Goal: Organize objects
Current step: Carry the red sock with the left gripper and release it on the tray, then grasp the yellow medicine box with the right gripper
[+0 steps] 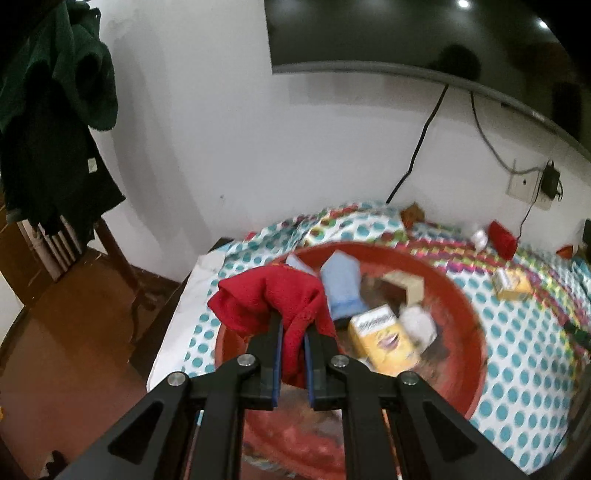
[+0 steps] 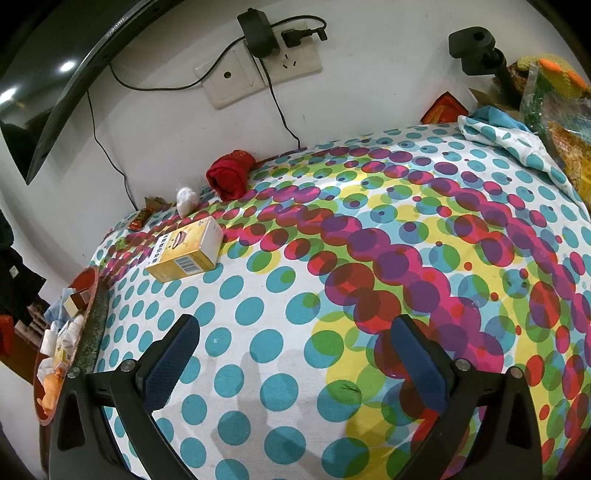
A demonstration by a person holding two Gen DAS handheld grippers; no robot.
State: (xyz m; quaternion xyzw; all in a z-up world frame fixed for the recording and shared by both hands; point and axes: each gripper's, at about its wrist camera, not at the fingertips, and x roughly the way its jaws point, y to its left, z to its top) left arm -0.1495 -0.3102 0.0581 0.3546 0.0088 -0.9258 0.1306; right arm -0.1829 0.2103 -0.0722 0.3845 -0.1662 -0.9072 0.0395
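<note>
My left gripper (image 1: 293, 325) is shut on a red cloth (image 1: 269, 299) and holds it above the near left rim of a round red tray (image 1: 476, 332). In the tray lie a yellow box (image 1: 384, 341), a light blue cloth (image 1: 341, 284), a small brown box (image 1: 404, 286) and a white wad (image 1: 417, 323). My right gripper (image 2: 295, 332) is open and empty, low over the dotted tablecloth (image 2: 369, 258). On the cloth ahead lie a yellow box (image 2: 186, 249), a rolled red cloth (image 2: 231, 175) and a white wad (image 2: 186, 199). The tray (image 2: 92, 314) shows at the left edge.
A wall with a socket plate (image 2: 258, 70), plugs and cables runs behind the table. A screen (image 1: 424, 33) hangs above. Dark clothes (image 1: 55, 110) hang at the left over a wooden floor. Bags and a black stand (image 2: 480, 48) crowd the far right corner.
</note>
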